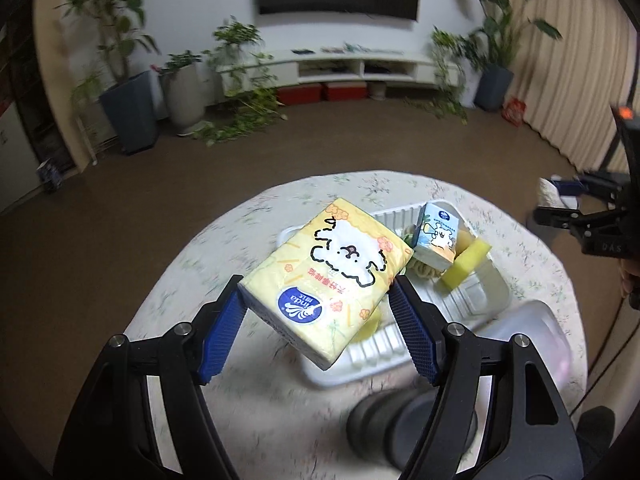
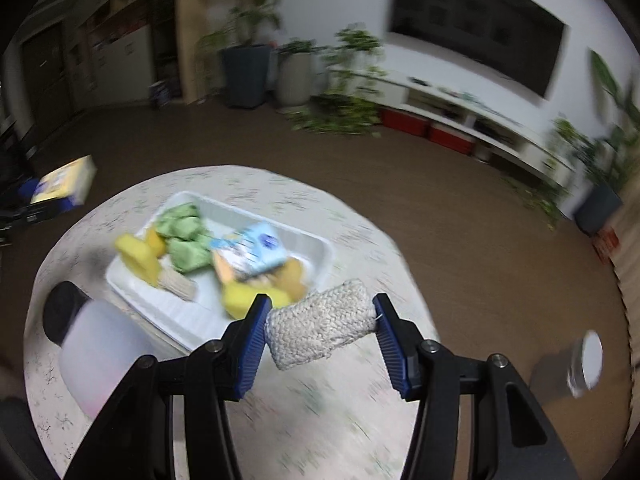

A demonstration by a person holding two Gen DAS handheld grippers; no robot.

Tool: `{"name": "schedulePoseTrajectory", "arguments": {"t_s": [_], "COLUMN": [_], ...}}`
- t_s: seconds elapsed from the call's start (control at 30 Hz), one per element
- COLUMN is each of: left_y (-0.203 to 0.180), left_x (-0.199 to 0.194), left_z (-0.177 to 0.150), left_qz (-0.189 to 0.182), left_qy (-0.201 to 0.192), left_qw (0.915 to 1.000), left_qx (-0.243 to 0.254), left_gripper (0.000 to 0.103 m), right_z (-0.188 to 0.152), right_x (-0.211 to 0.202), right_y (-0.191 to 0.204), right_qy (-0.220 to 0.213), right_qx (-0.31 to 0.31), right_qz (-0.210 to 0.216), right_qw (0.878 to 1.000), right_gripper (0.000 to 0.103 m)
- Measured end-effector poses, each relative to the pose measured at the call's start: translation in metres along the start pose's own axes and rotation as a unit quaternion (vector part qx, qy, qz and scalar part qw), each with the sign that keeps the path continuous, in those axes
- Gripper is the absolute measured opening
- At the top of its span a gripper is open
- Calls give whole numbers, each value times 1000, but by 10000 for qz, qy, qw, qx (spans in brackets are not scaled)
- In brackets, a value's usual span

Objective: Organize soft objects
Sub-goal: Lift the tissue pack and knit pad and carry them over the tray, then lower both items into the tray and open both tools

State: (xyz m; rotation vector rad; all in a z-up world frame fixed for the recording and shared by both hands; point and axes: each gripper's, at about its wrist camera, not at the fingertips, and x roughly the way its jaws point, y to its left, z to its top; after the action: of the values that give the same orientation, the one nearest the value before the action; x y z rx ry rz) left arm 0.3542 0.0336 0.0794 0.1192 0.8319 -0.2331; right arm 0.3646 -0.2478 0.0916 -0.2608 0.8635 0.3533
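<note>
Left hand-held gripper (image 1: pixel 316 300) clamped on a yellow Vinda tissue pack (image 1: pixel 326 276), blue pads pressing both long sides, pack tilted, lifted above the table (image 1: pixel 224 248), lower centre of the left wrist view. Behind it, right of centre: white tray (image 1: pixel 486 280) holding a small blue tissue pack (image 1: pixel 436 240) leaning upright and a yellow sponge (image 1: pixel 468 264). Translucent bottle (image 1: pixel 532 328) just beside the tray, lower right.

Right hand-held gripper (image 2: pixel 320 326) grasping a white woven scouring pad (image 2: pixel 320 324) by its ends, held above the table, centre of the right wrist view. Upper left of it, the tray with green cloths (image 2: pixel 184 240), yellow sponges, blue pack; all blurred. Round tin (image 2: pixel 586 364) on the floor, far right.
</note>
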Motion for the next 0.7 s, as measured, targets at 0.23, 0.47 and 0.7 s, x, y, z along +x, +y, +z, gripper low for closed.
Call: {"name": "schedulePoseTrajectory", "arguments": {"t_s": [0.23, 0.47, 0.7], "left_y": [-16, -25, -30], "left_x": [53, 82, 96], "left_z": [25, 21, 15], "left_qz": [-245, -370, -450], "left_qy": [420, 690, 798], "left_qw": [9981, 9945, 9934], "left_qx": [375, 692, 692], "left_gripper": [70, 70, 71], "right_z": [39, 47, 40], "right_x": [47, 88, 114], "right_y": [62, 98, 110], "right_qy": [310, 786, 1085], "right_qx": [-1088, -1779, -2094], "right_qz": [683, 1086, 1132], "right_qw": [9912, 9749, 9652], "right_gripper": [55, 55, 55]}}
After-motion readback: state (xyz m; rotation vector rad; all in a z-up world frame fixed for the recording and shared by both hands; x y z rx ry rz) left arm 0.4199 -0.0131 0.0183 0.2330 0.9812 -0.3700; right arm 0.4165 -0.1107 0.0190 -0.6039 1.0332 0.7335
